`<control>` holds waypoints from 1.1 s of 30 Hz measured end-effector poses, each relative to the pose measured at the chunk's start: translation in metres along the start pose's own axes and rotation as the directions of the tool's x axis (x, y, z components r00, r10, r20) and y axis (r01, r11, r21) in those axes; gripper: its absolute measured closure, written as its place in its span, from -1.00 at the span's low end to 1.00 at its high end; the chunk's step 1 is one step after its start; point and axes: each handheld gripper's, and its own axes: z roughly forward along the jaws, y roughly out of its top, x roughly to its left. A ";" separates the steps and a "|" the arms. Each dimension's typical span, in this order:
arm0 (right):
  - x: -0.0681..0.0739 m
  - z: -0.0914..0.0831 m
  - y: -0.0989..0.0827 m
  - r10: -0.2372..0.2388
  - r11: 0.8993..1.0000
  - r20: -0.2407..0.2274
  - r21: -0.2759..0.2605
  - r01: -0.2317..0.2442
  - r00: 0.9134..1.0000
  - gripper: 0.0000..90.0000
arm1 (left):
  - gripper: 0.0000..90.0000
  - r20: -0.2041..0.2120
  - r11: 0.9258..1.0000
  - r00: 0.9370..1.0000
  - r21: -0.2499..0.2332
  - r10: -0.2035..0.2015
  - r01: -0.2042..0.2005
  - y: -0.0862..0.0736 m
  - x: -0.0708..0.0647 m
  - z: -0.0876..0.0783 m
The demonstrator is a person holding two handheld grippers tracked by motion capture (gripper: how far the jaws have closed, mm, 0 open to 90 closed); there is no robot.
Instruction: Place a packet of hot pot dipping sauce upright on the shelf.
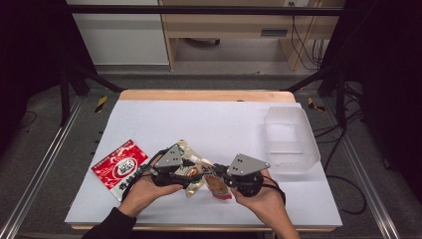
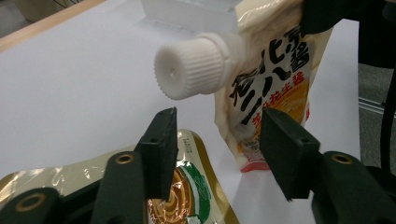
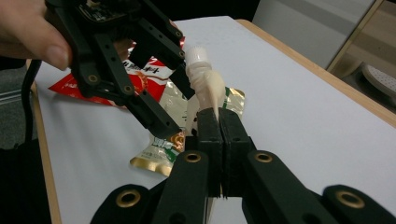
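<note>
A cream spout pouch (image 2: 275, 79) with black and orange print hangs just above the table, and my right gripper (image 3: 219, 114) is shut on its upper edge below the spout. Its ribbed white screw cap (image 2: 196, 67) points toward my left gripper (image 2: 217, 126). That gripper's jaws stand apart just short of the cap, not touching it. In the high view the two grippers, left (image 1: 191, 172) and right (image 1: 219, 177), meet near the front middle of the table over the pouch (image 1: 216, 185). The right gripper view has the left gripper (image 3: 176, 105) beside the cap (image 3: 196, 53).
A gold foil packet (image 1: 185, 149) lies flat under the left gripper. A red packet (image 1: 119, 167) lies to the front left. A clear plastic container (image 1: 291, 139) stands at the right on the white table mat (image 1: 224, 119).
</note>
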 end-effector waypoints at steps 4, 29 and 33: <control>0.000 -0.003 0.000 -0.007 1.000 -0.011 0.012 0.007 1.000 0.98 | 0.30 0.061 1.000 0.998 -0.024 -0.006 0.007 0.002 -0.002 0.005; -0.010 -0.030 0.011 -0.169 0.961 0.035 0.229 0.156 0.985 0.05 | 1.00 0.045 0.997 0.996 0.006 0.082 -0.083 0.022 -0.025 0.009; -0.010 -0.024 0.021 -0.229 0.934 -0.001 0.283 0.220 0.973 -0.03 | 1.00 0.047 0.996 0.995 0.007 0.087 -0.088 0.023 -0.025 0.009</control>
